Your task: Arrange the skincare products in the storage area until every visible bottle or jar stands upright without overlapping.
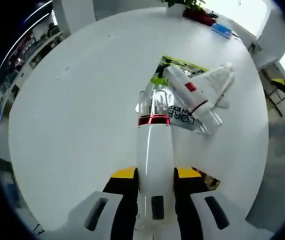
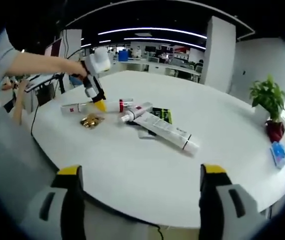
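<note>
Left gripper [image 1: 155,182] clamps a white bottle [image 1: 154,150] lying toward twelve o'clock; right gripper [image 2: 140,187] gapes apart over the table [image 2: 132,165]

The left gripper [image 1: 155,187] has its yellow-tipped jaws clamped on a white bottle [image 1: 154,150] with a red band and clear cap, lying flat on the round white table [image 1: 77,115], cap end right up against two crossed white tubes [image 1: 202,95], with a potted plant [image 1: 197,11] way beyond those at the table's far edge.

tubes [image 2: 160,127] cluster mid-table [image 2: 132,175], near side open
</note>
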### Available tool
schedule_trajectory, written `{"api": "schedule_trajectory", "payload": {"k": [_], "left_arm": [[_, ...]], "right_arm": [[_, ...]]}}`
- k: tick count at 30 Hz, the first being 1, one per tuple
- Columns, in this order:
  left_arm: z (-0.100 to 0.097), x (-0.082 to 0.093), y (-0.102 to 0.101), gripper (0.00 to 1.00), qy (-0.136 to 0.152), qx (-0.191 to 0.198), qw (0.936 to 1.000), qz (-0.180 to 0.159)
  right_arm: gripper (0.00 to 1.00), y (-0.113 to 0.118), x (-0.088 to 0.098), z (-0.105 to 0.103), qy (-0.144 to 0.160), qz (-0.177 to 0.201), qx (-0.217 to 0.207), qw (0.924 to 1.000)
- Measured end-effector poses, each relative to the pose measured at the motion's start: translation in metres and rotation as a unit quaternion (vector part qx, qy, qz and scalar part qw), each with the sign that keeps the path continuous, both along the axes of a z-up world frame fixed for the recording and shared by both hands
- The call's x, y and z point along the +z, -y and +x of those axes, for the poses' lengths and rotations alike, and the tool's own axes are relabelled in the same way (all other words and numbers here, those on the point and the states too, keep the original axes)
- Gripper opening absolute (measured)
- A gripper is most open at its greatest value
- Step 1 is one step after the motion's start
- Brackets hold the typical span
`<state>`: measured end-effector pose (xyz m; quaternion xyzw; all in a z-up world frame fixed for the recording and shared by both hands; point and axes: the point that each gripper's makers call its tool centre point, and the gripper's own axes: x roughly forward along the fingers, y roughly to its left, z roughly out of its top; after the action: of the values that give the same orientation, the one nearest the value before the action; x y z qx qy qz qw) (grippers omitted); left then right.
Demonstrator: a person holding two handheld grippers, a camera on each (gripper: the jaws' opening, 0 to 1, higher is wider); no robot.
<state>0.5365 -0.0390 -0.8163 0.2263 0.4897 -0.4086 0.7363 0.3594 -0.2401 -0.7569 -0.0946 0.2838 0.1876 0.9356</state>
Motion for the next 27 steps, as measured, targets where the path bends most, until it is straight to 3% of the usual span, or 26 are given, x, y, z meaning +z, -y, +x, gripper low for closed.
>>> {"api": "schedule_trajectory", "payload": {"k": [3, 8, 12, 16, 22, 27], "left_arm": [[-0.006, 0.004, 0.002, 0.23, -0.033, 0.036, 0.9982, -0.036], [-0.007, 0.005, -0.001, 0.23, -0.032, 0.043, 0.9976, -0.043], [-0.012, 0.007, 0.001, 0.23, -0.05, 0.059, 0.995, -0.064], [-0.015, 0.009, 0.002, 0.23, -0.059, 0.069, 0.9927, -0.079], [-0.02, 0.01, 0.003, 0.23, -0.069, 0.083, 0.9894, -0.097], [-0.024, 0.009, 0.002, 0.23, -0.075, 0.089, 0.9882, -0.1]], "right_arm": [[0.87, 0.004, -0.003, 0.002, -0.012, 0.004, 0.002, 0.9999], [0.87, 0.004, -0.005, 0.009, -0.031, 0.015, 0.018, 0.9992], [0.84, -0.009, -0.001, 0.016, -0.049, 0.03, 0.05, 0.9971], [0.76, -0.033, 0.005, 0.027, -0.058, 0.093, 0.083, 0.9905], [0.65, -0.06, 0.006, 0.043, -0.07, 0.119, 0.12, 0.9833], [0.6, -0.084, 0.007, 0.058, -0.092, 0.188, 0.113, 0.9713]]}}
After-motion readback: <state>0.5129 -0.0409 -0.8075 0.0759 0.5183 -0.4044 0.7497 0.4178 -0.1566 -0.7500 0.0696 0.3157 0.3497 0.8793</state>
